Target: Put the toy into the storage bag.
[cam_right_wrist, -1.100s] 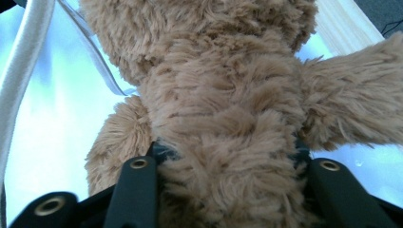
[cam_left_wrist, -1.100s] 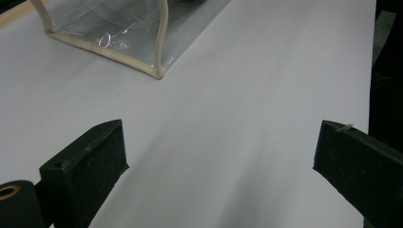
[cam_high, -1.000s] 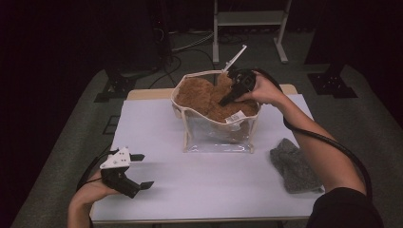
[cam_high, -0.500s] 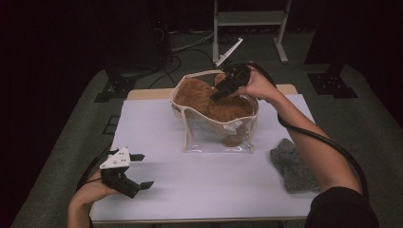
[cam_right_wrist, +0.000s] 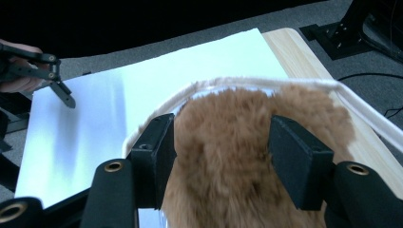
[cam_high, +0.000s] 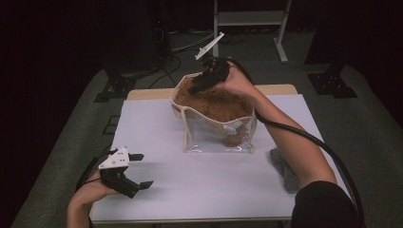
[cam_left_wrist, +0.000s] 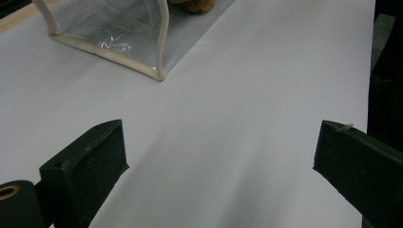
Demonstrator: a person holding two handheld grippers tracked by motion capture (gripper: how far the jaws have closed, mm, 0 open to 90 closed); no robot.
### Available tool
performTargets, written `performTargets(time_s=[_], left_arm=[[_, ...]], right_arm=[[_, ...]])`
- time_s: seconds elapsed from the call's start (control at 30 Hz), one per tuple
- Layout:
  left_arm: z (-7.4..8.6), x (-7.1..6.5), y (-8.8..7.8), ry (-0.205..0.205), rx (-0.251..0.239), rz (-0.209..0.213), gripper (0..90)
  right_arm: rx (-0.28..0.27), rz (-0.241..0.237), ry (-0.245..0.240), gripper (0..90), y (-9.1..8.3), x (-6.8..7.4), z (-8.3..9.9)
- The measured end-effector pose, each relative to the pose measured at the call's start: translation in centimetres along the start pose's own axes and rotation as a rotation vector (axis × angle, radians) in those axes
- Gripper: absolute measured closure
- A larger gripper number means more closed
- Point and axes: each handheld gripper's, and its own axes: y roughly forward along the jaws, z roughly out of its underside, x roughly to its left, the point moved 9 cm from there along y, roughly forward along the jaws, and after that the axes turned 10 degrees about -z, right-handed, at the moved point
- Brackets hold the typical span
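A clear bag (cam_high: 214,135) with cream trim stands on the white table top, stuffed with a brown furry plush (cam_high: 214,104). My right gripper (cam_high: 195,88) hangs over the bag's far left rim, jaws pointing down and left. In the right gripper view the fur (cam_right_wrist: 237,109) shows between and behind the parted jaws of this gripper (cam_right_wrist: 221,137), which have just been closing; the pads do not visibly press it. The cream rim (cam_right_wrist: 266,83) curves beyond. My left gripper (cam_high: 142,170) rests at the front left, open and holding nothing (cam_left_wrist: 221,152), facing the bag's corner (cam_left_wrist: 109,28).
A grey fuzzy cloth (cam_high: 283,168) lies at the right of the table, partly under the right forearm. The white sheet (cam_high: 214,190) covers a wooden table top (cam_high: 142,93). Dark floor, cables and a metal frame (cam_high: 247,19) lie beyond the far edge.
The right hand and its gripper have shifted left across the top of the bag and risen a little. The left gripper has stayed put.
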Motion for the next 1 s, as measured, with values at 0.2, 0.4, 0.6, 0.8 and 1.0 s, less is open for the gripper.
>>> performTargets(time_s=[0.2,0.4,0.6,0.8,1.0], left_arm=[[0.0,0.0,0.1,-0.002,0.001,0.002,3.0],[0.1,0.1,0.0,-0.006,0.002,0.000,3.0],[0.1,0.1,0.2,-0.008,0.006,0.003,3.0],[0.2,0.1,0.0,-0.008,-0.003,0.001,3.0],[0.2,0.0,0.0,-0.006,-0.001,0.002,3.0]], right_arm=[[-0.016,0.008,-0.009,54.8,0.8,-0.1,-1.1],[0.011,0.027,-0.009,69.2,1.7,-0.5,-0.8],[0.086,0.045,-0.003,77.9,2.4,-1.2,0.8],[0.140,0.027,0.046,81.3,3.4,-1.6,3.0],[0.151,0.022,0.062,79.0,3.3,-1.4,3.5]])
